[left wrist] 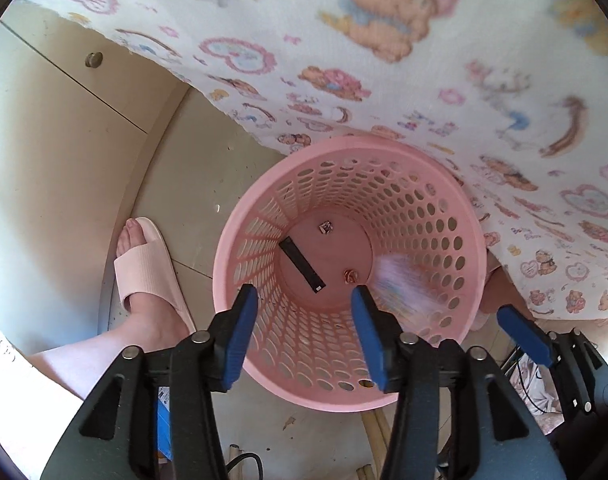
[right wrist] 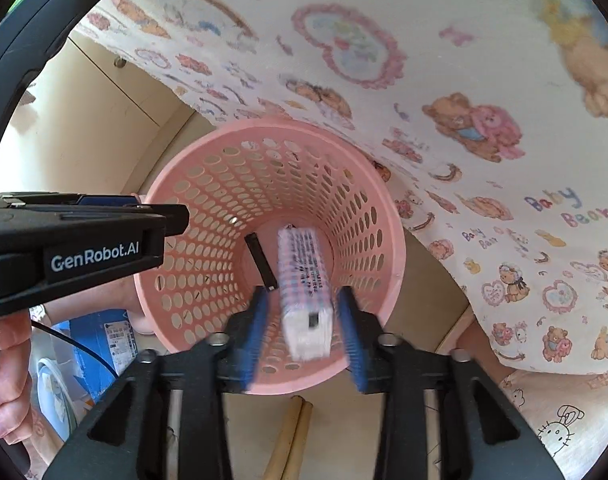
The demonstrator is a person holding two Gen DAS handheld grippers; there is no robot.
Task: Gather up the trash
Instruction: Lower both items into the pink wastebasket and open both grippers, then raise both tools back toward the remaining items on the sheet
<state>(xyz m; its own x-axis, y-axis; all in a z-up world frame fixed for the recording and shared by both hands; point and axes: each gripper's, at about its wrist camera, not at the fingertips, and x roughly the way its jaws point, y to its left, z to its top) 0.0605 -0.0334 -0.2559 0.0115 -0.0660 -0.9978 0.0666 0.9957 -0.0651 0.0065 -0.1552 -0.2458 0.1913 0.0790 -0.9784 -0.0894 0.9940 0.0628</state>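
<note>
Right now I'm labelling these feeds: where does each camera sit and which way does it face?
Left wrist: on the left claw, facing down into the pink basket; a slippered foot shows.
Right wrist: on the right claw, facing down at a falling packet; a hand shows.
Shared: basket, black strip, bear-print cloth.

Soft, even daylight fills both views, with no harsh glare and only faint shadows inside the pink basket [left wrist: 424, 184]. Fisheye bending curves the edges into dark corners. The printed cloth [left wrist: 384, 40] blurs toward the top. The falling packet [right wrist: 304, 280] is motion-smeared, its print perhaps unreadable.
</note>
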